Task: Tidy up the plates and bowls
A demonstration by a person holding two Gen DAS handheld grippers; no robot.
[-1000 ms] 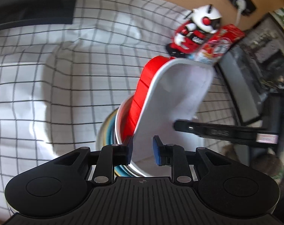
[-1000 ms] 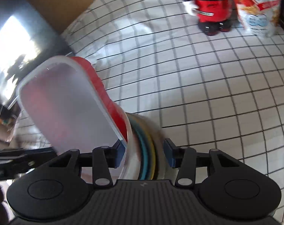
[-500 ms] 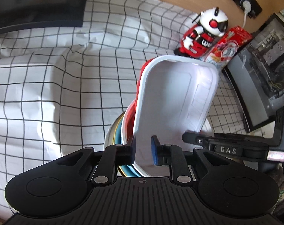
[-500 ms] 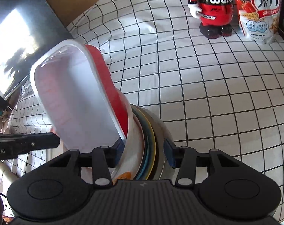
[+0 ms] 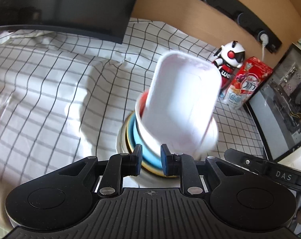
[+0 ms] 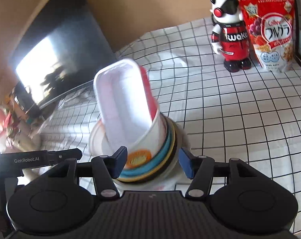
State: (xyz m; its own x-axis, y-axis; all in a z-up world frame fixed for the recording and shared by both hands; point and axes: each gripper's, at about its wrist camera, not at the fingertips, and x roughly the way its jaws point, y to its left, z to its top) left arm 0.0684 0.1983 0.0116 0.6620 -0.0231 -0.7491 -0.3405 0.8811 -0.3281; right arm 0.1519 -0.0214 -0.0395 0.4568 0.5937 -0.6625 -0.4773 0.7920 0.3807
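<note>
Stack of nested round bowls: white on the outside, then yellow, then blue, then a white one with an orange print inside. Sat on the white cloth with a black grid, close under both cameras. Carried a red-and-white rectangular plastic tray, stood on end in the top bowl and leaned over, white face towards the cameras, red back just peeking out behind.

Left gripper on the near edge of the stack, narrowed right down. Looked to be nipping the blue and yellow rims between its blue pads, though blurred there.

Right gripper on the other side, spread wide. Had just been opening, with the whole stack between the pads. Near pad beside the printed bowl, far pad just beside the white outer bowl; no clear squeeze from either.

Further back on the cloth, a red, white and black robot figurine, upright. Touching or nearly touching a red cereal bag at its side. Off to the other side, a dark flat screen against the tan wall.
</note>
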